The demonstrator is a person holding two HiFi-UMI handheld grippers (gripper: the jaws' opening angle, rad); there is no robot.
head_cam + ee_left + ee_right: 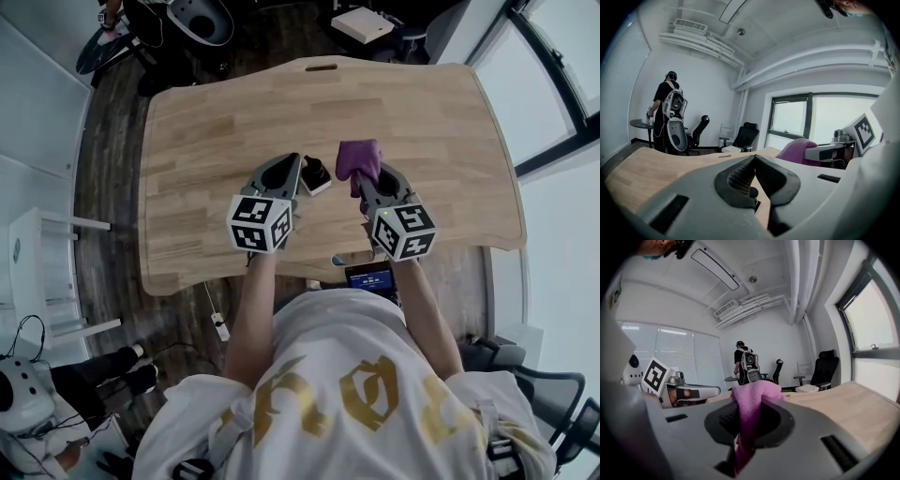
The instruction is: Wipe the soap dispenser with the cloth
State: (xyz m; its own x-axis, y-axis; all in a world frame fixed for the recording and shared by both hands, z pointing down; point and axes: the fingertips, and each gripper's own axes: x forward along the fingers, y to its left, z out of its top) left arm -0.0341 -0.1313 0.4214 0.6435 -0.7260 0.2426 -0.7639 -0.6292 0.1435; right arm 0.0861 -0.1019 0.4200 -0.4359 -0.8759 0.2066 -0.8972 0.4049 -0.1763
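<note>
Dark soap dispenser sits mid-bench. Left gripper is at its 9 o'clock, fingers clenched tip to tip. Right gripper is at 3 o'clock, fingers pinching the purple cloth. We should brace the dispenser, then drag the loose fold across it with light pressure to avoid tipping.

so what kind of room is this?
Probably an office or lab workspace: a big wooden desk, black office chairs along the far wall, and a wide window.
</note>
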